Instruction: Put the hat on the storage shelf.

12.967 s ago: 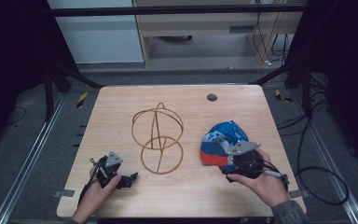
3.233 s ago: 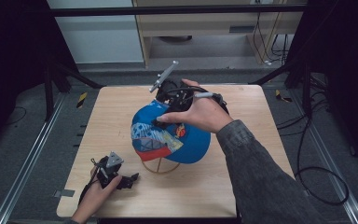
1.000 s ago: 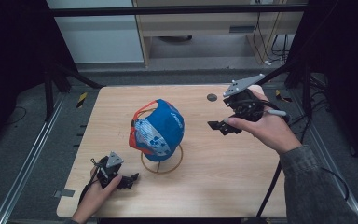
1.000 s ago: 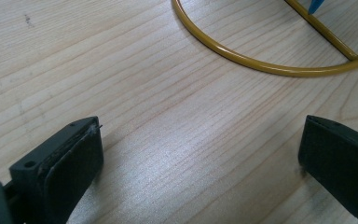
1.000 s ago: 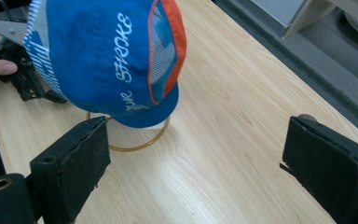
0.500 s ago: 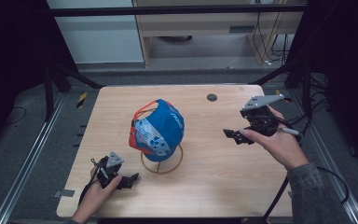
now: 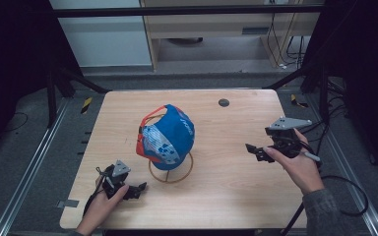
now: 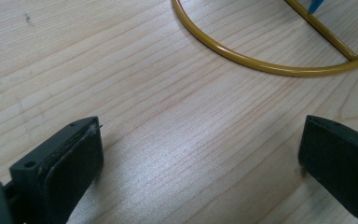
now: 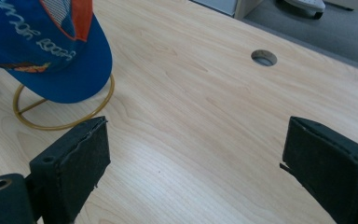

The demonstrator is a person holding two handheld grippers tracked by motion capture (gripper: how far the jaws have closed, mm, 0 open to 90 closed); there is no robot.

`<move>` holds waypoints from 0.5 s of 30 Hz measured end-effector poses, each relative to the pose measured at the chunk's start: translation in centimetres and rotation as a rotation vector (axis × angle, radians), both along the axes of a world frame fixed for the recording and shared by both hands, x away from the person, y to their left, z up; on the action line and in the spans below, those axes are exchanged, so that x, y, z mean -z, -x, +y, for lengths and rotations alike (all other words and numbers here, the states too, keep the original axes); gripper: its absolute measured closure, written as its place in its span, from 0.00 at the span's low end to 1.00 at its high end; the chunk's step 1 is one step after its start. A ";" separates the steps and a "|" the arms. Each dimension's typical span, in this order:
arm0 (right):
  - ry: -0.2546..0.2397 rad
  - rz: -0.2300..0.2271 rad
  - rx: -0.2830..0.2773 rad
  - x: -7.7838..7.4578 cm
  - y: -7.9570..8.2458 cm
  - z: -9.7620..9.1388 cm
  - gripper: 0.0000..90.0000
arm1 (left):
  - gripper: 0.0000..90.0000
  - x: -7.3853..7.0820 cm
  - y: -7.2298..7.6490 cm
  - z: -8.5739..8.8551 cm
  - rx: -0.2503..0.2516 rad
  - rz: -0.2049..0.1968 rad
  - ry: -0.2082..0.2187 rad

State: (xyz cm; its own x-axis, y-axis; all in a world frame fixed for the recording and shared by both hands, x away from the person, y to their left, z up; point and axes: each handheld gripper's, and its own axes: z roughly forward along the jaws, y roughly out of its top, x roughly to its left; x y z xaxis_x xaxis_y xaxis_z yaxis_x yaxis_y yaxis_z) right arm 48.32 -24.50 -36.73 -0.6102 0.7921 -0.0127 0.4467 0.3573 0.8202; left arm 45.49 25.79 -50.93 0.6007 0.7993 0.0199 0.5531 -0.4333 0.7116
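a blue cap [image 7: 169,140] sat on a gold wire stand [image 7: 171,168] at the centre of the frame, on the wooden counter [image 7: 226,191]. the right gripper [image 7: 257,152], at right of centre, hung empty with its fingers [image 9: 70,170] wide apart, well clear of the cap. the left gripper [image 7: 137,190], at lower left, rested on the counter near the stand's ring, fingers likewise spread and empty. the placing step looked finished; how squarely the cap sat was hard to judge, so any next move would likely be a check or small adjustment.
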 end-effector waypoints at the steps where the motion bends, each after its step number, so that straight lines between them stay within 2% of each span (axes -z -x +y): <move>1: 0.000 0.000 0.000 0.0 0.0 0.0 0.08 | 0.00 0.0 0.0 0.0 0.000 0.000 0.000; 2: -0.009 0.006 0.010 0.8 0.1 -0.2 0.08 | 0.00 0.0 0.0 0.0 0.002 0.002 -0.004; 5: -0.008 0.013 0.014 1.5 0.1 -0.3 0.08 | 0.00 0.0 0.0 0.0 0.002 0.001 -0.005; 7: -0.005 0.027 0.027 2.8 0.2 -0.4 0.08 | 0.00 0.0 0.0 0.0 0.002 0.000 -0.006; 9: -0.005 0.030 0.030 3.1 0.2 -0.5 0.08 | 0.00 0.0 0.0 0.0 0.002 0.000 -0.006; 10: -0.010 0.041 0.044 4.0 0.1 -0.5 0.08 | 0.00 0.0 0.0 0.0 0.001 0.001 -0.005; 15: 0.003 0.063 0.094 6.2 -0.5 -0.1 0.09 | 0.00 0.0 0.1 0.0 -0.001 0.004 -0.002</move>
State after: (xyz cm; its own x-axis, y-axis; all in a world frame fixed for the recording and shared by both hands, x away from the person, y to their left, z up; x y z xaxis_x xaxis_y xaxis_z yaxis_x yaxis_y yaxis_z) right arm 48.80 -24.65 -42.95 -0.5332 0.8457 0.0214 0.5293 0.3138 0.7883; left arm 45.42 25.79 -50.92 0.6000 0.7997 0.0192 0.5560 -0.4341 0.7088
